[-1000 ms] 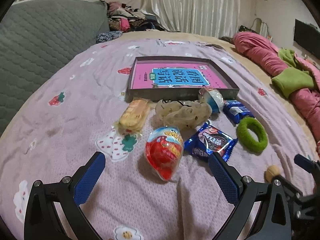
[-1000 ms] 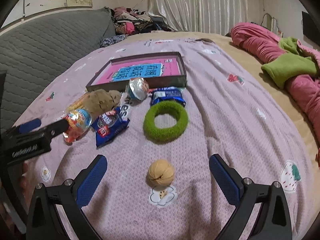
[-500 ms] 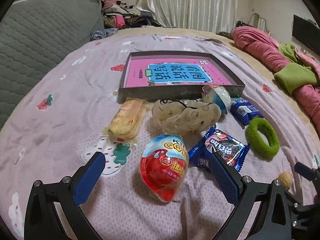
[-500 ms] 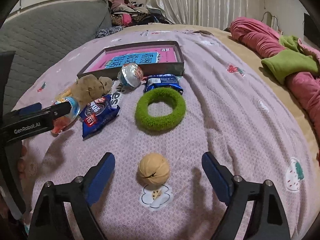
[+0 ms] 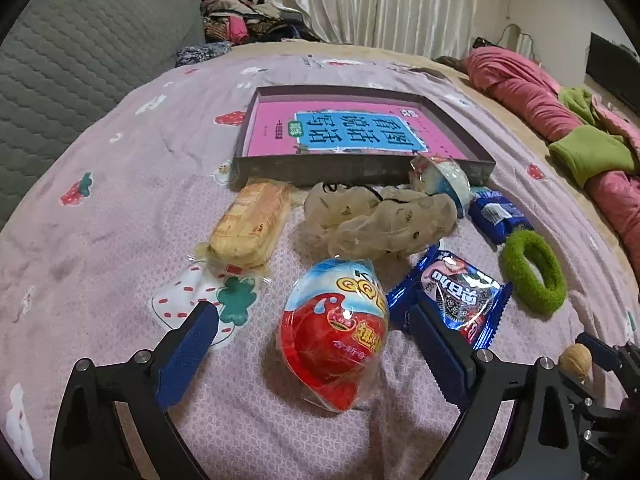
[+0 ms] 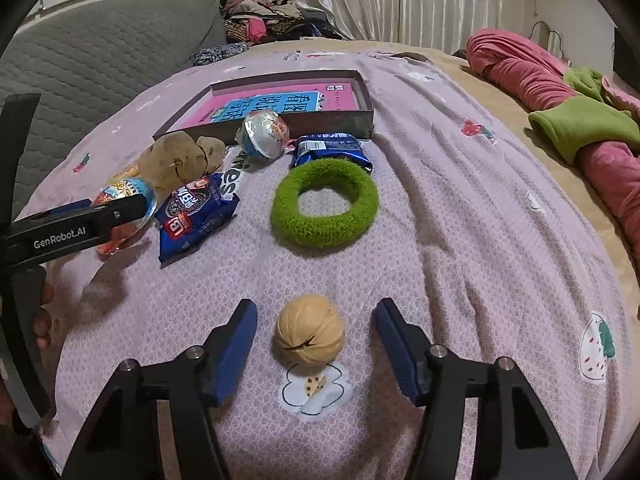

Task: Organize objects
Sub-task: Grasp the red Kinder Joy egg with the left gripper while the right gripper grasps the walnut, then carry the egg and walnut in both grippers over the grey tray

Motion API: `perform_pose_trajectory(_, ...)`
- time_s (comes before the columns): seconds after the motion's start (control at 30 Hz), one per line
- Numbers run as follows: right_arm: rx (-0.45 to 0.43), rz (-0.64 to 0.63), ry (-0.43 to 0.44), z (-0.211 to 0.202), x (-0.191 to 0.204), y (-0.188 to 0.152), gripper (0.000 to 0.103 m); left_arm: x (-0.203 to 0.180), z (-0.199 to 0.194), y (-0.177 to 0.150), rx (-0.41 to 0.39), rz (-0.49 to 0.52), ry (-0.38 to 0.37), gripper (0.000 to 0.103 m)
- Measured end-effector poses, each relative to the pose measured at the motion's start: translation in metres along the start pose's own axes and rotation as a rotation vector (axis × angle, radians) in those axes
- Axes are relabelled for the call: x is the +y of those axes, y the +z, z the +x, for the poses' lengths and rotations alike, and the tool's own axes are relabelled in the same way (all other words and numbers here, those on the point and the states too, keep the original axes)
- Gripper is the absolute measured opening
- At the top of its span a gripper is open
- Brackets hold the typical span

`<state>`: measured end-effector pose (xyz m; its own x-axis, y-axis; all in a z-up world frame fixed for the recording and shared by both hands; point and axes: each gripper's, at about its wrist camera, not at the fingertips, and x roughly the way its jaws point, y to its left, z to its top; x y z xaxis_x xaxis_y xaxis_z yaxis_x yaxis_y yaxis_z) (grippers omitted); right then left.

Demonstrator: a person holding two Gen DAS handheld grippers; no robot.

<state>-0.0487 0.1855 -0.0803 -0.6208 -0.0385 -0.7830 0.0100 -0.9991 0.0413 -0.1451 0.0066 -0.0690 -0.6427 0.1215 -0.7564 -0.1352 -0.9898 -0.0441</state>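
My left gripper is open, its blue fingers on either side of a red and blue egg-shaped candy pack lying on the bedspread. My right gripper is open around a tan walnut; neither touches its object. Behind lie a blue cookie packet, a beige lumpy pouch, a yellow wafer pack, a green fuzzy ring, a second blue packet and a round foil-wrapped candy. A shallow grey box holds a pink book.
The purple patterned bedspread covers the bed. A grey quilted headboard stands at the left. Pink and green bedding is piled at the right. Clothes and curtains are at the far end.
Both grippers have moved forward and down. The egg pack now sits between the left fingers and the walnut between the right fingers, whose gap has narrowed. No object has moved.
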Motion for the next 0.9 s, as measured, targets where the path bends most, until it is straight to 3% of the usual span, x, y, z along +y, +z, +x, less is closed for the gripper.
perform_pose_trajectory(0.07,0.004,-0.001,0.002,0.001,0.000,-0.001,0.055,0.001,0.002,-0.001,0.003,-0.002,-0.010,0.077)
perform_pose_trajectory(0.1,0.004,0.000,0.006,0.000,0.000,-0.001,0.054,0.002,0.005,-0.002,0.018,-0.007,-0.028,0.062)
perform_pose_trajectory(0.13,0.004,0.002,0.007,0.000,0.000,-0.002,0.052,0.003,0.007,-0.002,0.030,-0.010,-0.042,0.057)
perform_pose_trajectory(0.47,0.002,0.010,0.029,-0.003,-0.001,-0.002,0.032,0.001,0.006,-0.004,0.025,-0.006,-0.067,0.053)
perform_pose_trajectory(0.9,-0.034,-0.003,0.064,-0.016,0.001,0.001,0.032,0.000,-0.005,-0.003,-0.014,-0.005,-0.079,0.052)
